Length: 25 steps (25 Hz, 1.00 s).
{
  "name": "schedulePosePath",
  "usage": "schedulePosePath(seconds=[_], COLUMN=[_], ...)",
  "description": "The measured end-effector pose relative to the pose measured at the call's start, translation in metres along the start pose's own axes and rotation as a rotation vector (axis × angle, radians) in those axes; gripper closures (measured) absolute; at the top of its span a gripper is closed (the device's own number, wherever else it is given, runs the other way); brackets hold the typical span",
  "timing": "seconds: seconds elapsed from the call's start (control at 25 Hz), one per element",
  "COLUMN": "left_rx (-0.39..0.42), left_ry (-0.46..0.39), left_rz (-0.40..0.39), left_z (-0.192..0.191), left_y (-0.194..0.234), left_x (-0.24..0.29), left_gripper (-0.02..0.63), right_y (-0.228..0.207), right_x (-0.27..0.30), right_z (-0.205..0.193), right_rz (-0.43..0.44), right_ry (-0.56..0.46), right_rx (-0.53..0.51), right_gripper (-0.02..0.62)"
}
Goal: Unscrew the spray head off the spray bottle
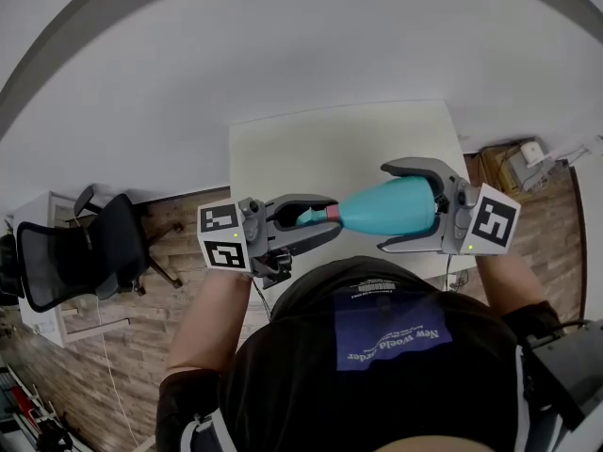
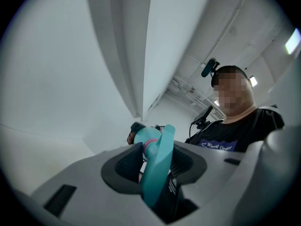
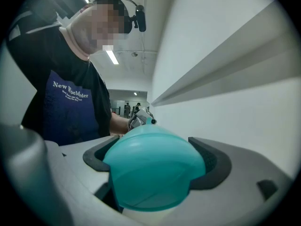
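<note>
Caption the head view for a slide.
Right gripper clamps the teal spray bottle, left gripper grips its spray head, by a white table.

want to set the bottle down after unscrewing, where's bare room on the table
The white table looks bare over its whole visible top. Crowded only above the near edge, where the left gripper grips the spray head and the right gripper the spray bottle.

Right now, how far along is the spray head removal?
Done: the teal spray bottle is picked up and held level between both grippers, above the white table. In hand: the right gripper clamps the bottle body, and the left gripper clamps the spray head. Left: the head still sits against the pink collar with no visible gap, so it has yet to be unscrewed and pulled off.
</note>
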<state>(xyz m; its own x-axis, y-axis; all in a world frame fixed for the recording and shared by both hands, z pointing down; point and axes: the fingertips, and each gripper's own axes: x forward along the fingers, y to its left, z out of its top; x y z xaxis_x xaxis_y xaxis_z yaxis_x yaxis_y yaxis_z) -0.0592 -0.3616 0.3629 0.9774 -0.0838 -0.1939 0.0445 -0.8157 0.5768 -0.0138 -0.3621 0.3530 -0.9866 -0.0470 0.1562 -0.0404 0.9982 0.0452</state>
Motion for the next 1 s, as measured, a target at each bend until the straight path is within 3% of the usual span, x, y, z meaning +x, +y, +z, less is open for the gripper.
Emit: schedulePosePath(seconds=[0.12, 0.24, 0.32, 0.44, 0.52, 0.6, 0.68, 0.8, 1.0], left_rx=[-0.108, -0.360, -0.487, -0.577, -0.595, -0.575, -0.522, -0.458, -0.362], left_ry=[-0.036, -0.151, -0.209, -0.232, -0.231, -0.218, -0.187, -0.150, -0.109], left_rz=[-0.006, -0.015, -0.018, -0.017, -0.011, 0.006, 0.028, 0.034, 0.012], left_z=[0.000, -0.001, -0.003, -0.003, -0.003, -0.003, -0.003, -0.003, -0.007], left_y=[0.005, 0.022, 0.028, 0.033, 0.035, 0.035, 0.032, 0.028, 0.022], left_x=[-0.002, -0.004, -0.004, -0.003, -0.003, -0.002, 0.000, 0.004, 0.005], left_gripper=[0.463, 0.465, 0.465, 0.465, 0.463, 0.462, 0.462, 0.460, 0.416], right_y=[0.001, 0.000, 0.000, 0.000, -0.001, -0.004, -0.010, -0.021, -0.031], right_x=[0.001, 0.001, 0.001, 0.001, 0.000, -0.002, -0.004, -0.012, -0.024], right_z=[0.001, -0.012, -0.013, -0.013, -0.016, -0.019, -0.018, -0.018, -0.036], right_rz=[-0.037, -0.096, -0.103, -0.112, -0.109, -0.114, -0.120, -0.110, -0.091], right_ry=[0.024, 0.149, 0.190, 0.196, 0.183, 0.131, 0.036, -0.087, -0.138], right_rx=[-0.094, -0.284, -0.366, -0.401, -0.368, -0.236, -0.068, 0.074, 0.259], right_gripper=[0.133, 0.134, 0.133, 0.133, 0.135, 0.133, 0.133, 0.133, 0.133])
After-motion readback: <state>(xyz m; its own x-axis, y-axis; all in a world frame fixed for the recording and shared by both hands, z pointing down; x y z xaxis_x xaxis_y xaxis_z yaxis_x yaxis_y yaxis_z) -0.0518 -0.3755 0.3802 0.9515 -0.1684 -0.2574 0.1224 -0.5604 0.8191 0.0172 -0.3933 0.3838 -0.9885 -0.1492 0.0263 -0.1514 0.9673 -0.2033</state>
